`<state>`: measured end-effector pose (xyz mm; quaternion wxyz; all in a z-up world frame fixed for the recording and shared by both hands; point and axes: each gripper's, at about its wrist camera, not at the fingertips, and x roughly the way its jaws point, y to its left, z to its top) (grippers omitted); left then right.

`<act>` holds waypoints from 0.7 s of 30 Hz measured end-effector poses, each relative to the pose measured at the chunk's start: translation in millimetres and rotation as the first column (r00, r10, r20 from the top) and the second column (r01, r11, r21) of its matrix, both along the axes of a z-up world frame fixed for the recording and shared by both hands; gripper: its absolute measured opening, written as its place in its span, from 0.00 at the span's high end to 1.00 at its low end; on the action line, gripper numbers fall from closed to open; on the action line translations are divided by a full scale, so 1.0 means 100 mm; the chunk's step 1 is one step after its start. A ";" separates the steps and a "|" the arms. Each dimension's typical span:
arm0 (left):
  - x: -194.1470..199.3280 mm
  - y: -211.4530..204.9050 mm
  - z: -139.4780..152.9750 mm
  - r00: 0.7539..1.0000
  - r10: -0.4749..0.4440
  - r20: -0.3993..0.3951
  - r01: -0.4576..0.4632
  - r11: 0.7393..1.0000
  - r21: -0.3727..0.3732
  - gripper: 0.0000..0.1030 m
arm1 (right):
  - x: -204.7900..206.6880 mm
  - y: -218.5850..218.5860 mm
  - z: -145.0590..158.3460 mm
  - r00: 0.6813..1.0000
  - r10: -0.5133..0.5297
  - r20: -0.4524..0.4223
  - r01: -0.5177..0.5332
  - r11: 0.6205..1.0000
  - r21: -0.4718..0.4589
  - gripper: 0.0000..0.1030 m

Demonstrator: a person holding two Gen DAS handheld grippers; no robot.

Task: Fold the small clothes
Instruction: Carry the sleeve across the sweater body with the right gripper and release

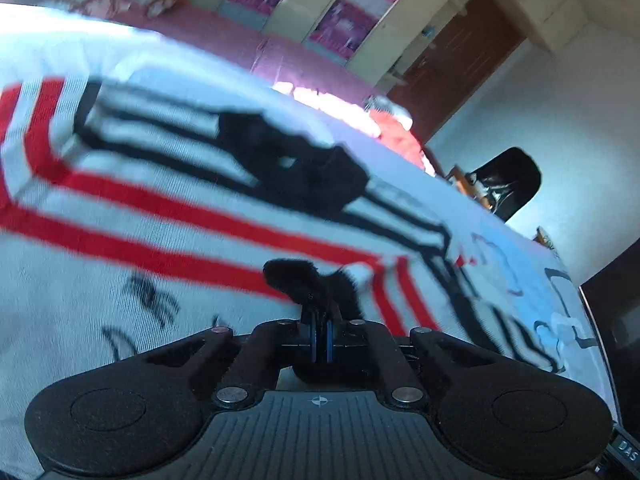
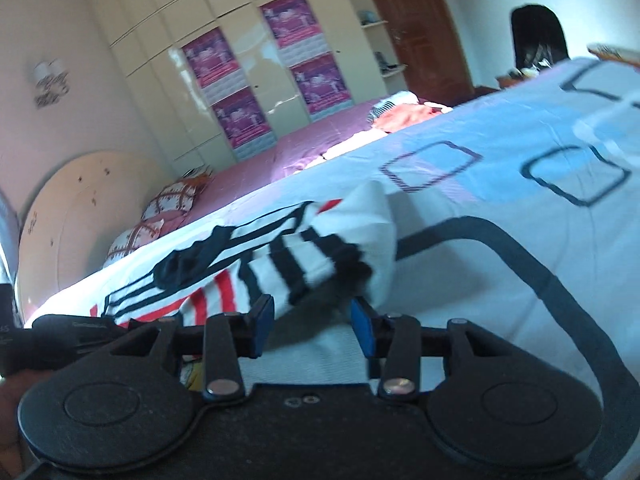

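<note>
A small white garment (image 1: 168, 184) with red and black stripes lies on a white patterned bed sheet (image 2: 520, 168). My left gripper (image 1: 321, 320) is shut on a black fuzzy edge of the garment (image 1: 308, 280). In the right wrist view the garment (image 2: 296, 252) shows partly folded, its black-striped sleeve end just beyond my right gripper (image 2: 312, 320). The right gripper is open, its blue pads (image 2: 362, 328) on either side of the dark cuff (image 2: 352, 276); I cannot tell if they touch it.
A pink bed cover (image 2: 256, 160) lies behind the sheet, with patterned pillows (image 2: 168, 200) and a pile of red clothes (image 2: 404, 114). A cream wardrobe (image 2: 240, 60) with purple posters, a brown door (image 2: 416, 24) and a black chair (image 1: 508, 184) stand beyond.
</note>
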<state>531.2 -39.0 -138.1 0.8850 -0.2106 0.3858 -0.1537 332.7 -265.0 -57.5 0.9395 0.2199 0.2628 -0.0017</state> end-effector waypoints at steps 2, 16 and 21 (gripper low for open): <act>-0.06 0.06 0.25 0.996 -0.001 0.088 -0.001 1.000 0.021 0.96 | -0.02 -0.08 -0.01 1.000 -0.010 -0.001 0.010 1.000 0.028 0.58; -0.38 0.80 0.03 0.994 0.092 0.057 -0.100 0.982 0.160 0.96 | 0.27 -0.37 -0.55 0.998 0.016 -0.065 0.021 0.845 0.535 0.60; -0.44 0.81 0.06 0.983 0.133 0.125 -0.152 0.975 0.162 0.96 | 0.44 -0.42 -0.64 0.995 -0.037 -0.088 0.078 0.849 0.523 0.92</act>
